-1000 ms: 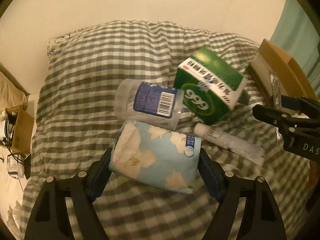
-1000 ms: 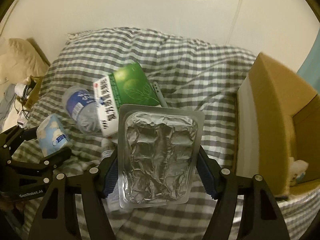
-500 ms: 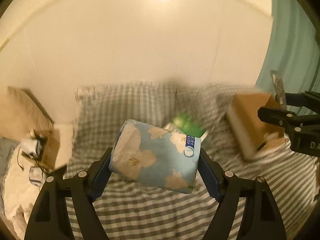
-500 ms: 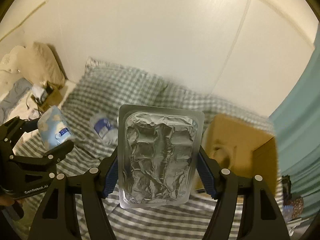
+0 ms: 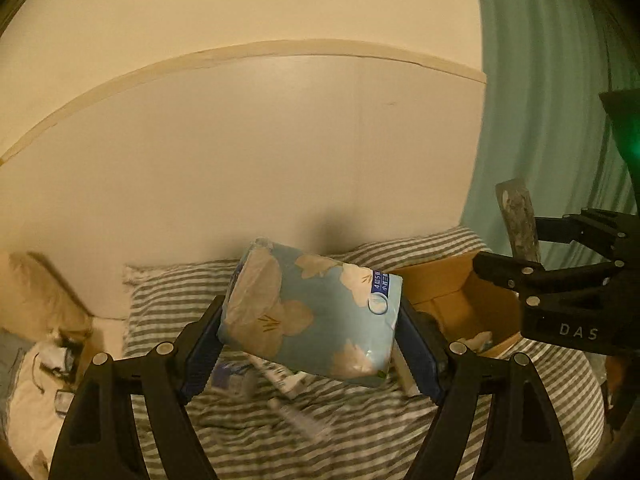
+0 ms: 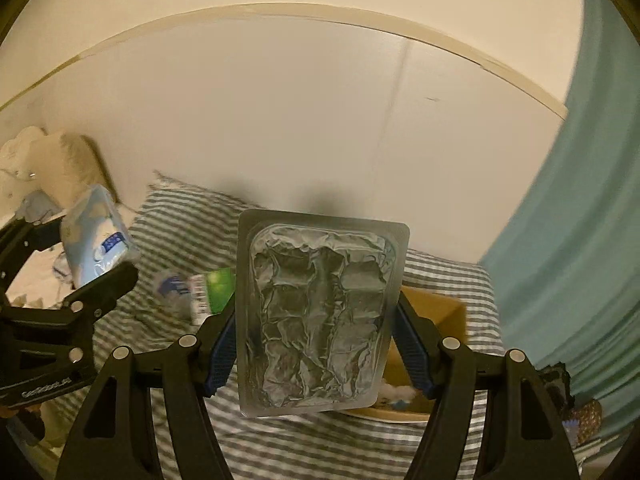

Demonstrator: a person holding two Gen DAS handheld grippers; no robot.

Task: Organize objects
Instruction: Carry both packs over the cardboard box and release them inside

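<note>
Left wrist view: left gripper [image 5: 310, 326] clamped by its blue ribbed pads on a soft plastic-wrapped tissue pack [image 5: 316, 314], pale blue with cream flower prints and a small blue label at its 2 o'clock corner, held clear above the bed. Below, grey-and-white striped bedding [image 5: 360, 432], rumpled, blurred, with a slim white tube [image 5: 298, 416] lying at 6 o'clock of the pack. At 3 o'clock of the pack, an open brown cardboard box [image 5: 452, 292] on the bedding, flaps up, something white and crumpled inside, too blurred to identify. At the 3 o'clock edge of this view, right gripper [image 5: 520, 240] seen side-on, gripping a thin silvery sheet edge-on. Right wrist view: right gripper [image 6: 316, 340] closed on a flat rectangular blister pack [image 6: 320, 312] with rounded corners, its foil backing wrinkled and dull silver, held upright between the pads, above the bed. Behind it at 4 o'clock, the same cardboard box [image 6: 436, 312], white and bluish bits in its bottom. At 9 o'clock, a green carton [image 6: 218, 284] and a clear bottle with a blue label [image 6: 172, 286] lying on the stripes, both smeared. At the 9 o'clock edge, left gripper [image 6: 86, 248] with the tissue pack [image 6: 96, 240] between its fingers. Smooth cream wall behind, teal curtain [image 6: 580, 240] at 3 o'clock.
</note>
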